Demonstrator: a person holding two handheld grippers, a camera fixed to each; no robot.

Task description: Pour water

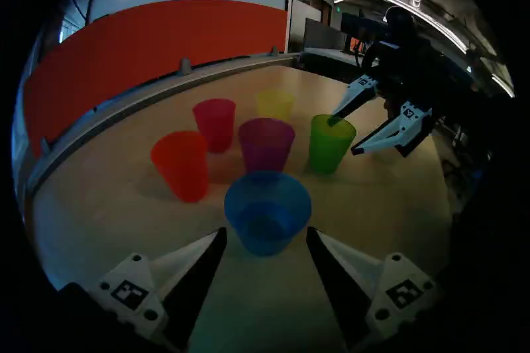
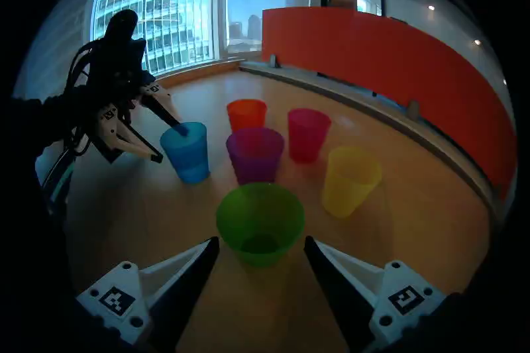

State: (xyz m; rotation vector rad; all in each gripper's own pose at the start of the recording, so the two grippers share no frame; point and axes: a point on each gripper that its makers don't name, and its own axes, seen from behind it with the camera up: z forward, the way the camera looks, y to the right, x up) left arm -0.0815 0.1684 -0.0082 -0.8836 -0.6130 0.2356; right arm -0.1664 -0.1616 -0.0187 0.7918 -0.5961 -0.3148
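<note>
Six plastic cups stand upright in a cluster on a wooden table (image 1: 391, 214). My left gripper (image 1: 266, 232) is open, one finger on each side of the blue cup (image 1: 267, 210), with a small gap on both sides. Across the cluster, my right gripper (image 1: 344, 134) is open around the green cup (image 1: 329, 144). In the right gripper view the green cup (image 2: 260, 220) sits between the open fingers of my right gripper (image 2: 260, 243). Farther off, a hand holds the left gripper (image 2: 172, 146) at the blue cup (image 2: 189, 154).
Between the two held-at cups stand an orange cup (image 1: 182, 164), a pink cup (image 1: 215, 123), a purple cup (image 1: 266, 144) and a yellow cup (image 1: 275, 103). A red wall panel (image 1: 152, 48) runs along the table's far edge. Large windows (image 2: 159, 8) stand behind the left gripper.
</note>
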